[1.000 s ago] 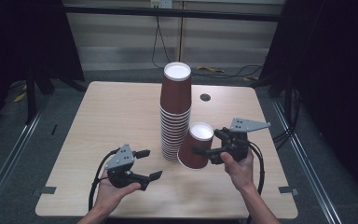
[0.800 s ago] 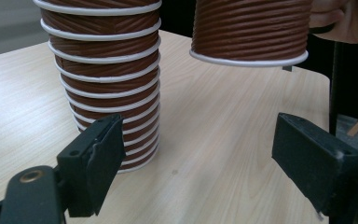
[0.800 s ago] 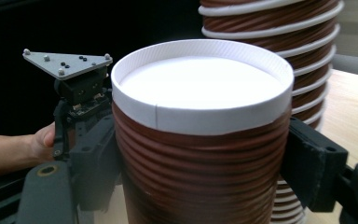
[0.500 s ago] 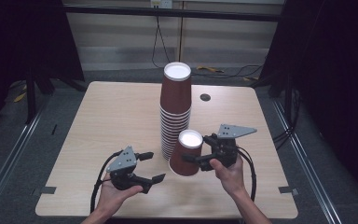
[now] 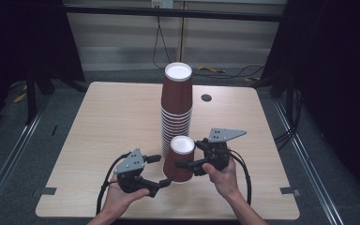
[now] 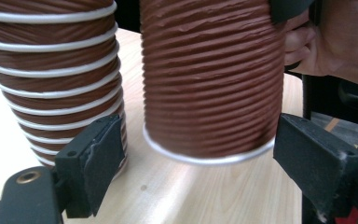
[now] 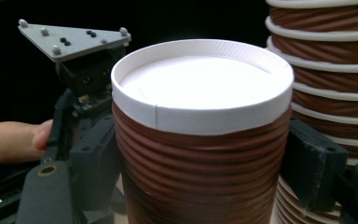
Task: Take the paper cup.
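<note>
Comparing with a second back, the single cup (image 5: 182,159) has come down and toward the person, from leaning against the stack of cups (image 5: 176,110) to sitting upside down just in front of it, rim almost on the table (image 5: 108,117). The right gripper (image 5: 187,164) is clamped on its sides; in the right gripper view the jaws press both walls. The left gripper (image 5: 158,169) has barely budged, but its jaws have just been opening, and they now stand apart either side of the cup's rim. In the left gripper view there's a visible gap, so no grip.

The cups are brown ribbed paper, tapered, with white rolled rims and a flat white base showing on top. The table is pale wood grain with rounded corners, and there's a small dark round thing (image 5: 206,98) near the far edge, too tiny to identify.

The cup's lower part is cut off in the right gripper view, and whether the rim actually touches the table I can't tell.
</note>
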A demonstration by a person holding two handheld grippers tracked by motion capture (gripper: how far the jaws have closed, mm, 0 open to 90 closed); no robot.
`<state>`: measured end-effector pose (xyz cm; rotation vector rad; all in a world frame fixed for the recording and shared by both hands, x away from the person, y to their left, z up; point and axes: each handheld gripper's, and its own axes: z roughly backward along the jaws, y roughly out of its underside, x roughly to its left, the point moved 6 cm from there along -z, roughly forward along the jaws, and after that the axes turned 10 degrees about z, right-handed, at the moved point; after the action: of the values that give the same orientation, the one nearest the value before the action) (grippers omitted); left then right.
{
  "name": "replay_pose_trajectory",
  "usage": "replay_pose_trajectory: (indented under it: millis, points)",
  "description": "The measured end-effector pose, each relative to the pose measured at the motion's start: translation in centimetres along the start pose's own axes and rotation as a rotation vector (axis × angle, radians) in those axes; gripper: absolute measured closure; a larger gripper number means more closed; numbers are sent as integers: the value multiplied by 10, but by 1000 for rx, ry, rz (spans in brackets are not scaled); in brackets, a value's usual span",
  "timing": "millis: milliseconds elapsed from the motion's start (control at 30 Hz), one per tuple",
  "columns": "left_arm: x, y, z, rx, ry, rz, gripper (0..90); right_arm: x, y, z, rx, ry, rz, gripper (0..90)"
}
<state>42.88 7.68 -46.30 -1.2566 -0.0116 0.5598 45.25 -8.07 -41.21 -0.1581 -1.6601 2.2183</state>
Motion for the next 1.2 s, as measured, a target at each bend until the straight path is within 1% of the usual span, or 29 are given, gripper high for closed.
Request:
replay_pose_trajectory:
  millis: [167,233,300,367,400,467,600,833,1000,1100,1200]
  points:
    - [-1,0,-5,8,15,12,134,0,2,-5,7,-4,-2,222]
    - [-2,0,-7,7,12,12,110,1,3,-6,12,-11,-3,222]
    - [-3,0,-10,2,8,11,107,2,3,-7,15,-13,-2,222]
    - [-4,0,-12,13,11,10,88,4,4,-9,14,-22,-2,223]
    - [-5,0,-14,14,21,15,86,4,4,-10,14,-23,-1,223]
    - [-6,0,-15,21,21,10,81,6,4,-11,13,-29,5,222]
    - [-7,0,-15,20,29,11,64,10,4,-15,9,-52,11,222]
    - [-7,-5,-14,-2,47,27,72,12,2,-15,-7,-67,17,221]
    - [-8,-4,-14,4,41,19,79,13,3,-15,-9,-63,21,219]
    - [-7,-3,-14,13,40,6,91,14,4,-15,-10,-62,22,215]
    - [-7,-3,-12,16,36,-1,109,13,5,-16,-11,-68,15,206]
